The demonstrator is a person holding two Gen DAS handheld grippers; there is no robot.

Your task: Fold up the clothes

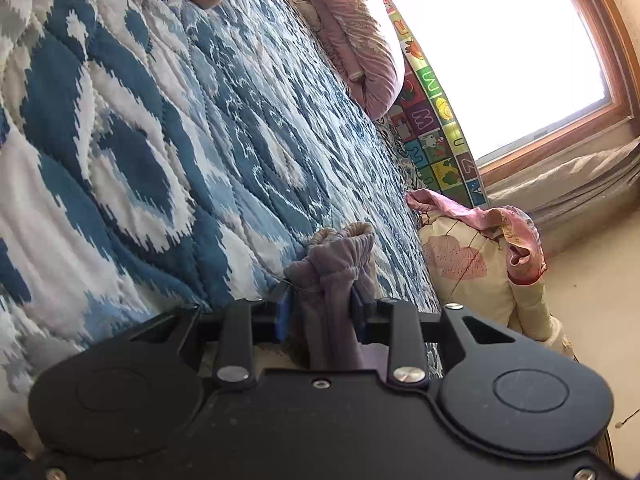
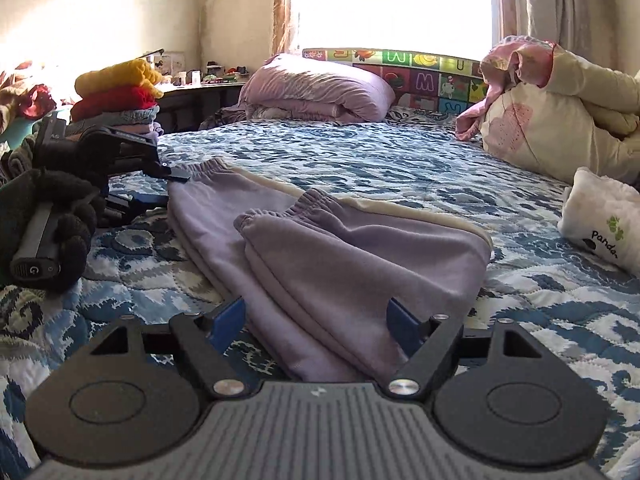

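Right gripper (image 2: pixel 316 320) spread wide over lilac sweatpants (image 2: pixel 320 248), left gripper (image 1: pixel 322 312) clamped on waistband; folded pile (image 2: pixel 116 96) beside.

A bright window (image 2: pixel 392 4) floods the cream-walled room — curtains (image 2: pixel 560 4) hang at its right. An alphabet-patterned headboard (image 2: pixel 424 76) backs the bed's blue-and-white quilt (image 2: pixel 360 160); a cluttered dark desk (image 2: pixel 200 92) stands left.

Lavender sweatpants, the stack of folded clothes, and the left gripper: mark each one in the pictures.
lavender sweatpants (image 2: pixel 352 256), right wrist view, on the folded-over leg panel.
stack of folded clothes (image 2: pixel 118 92), right wrist view, on the red layer under the yellow one.
left gripper (image 1: pixel 322 308), left wrist view, between its blue fingertips, clamped on bunched fabric.
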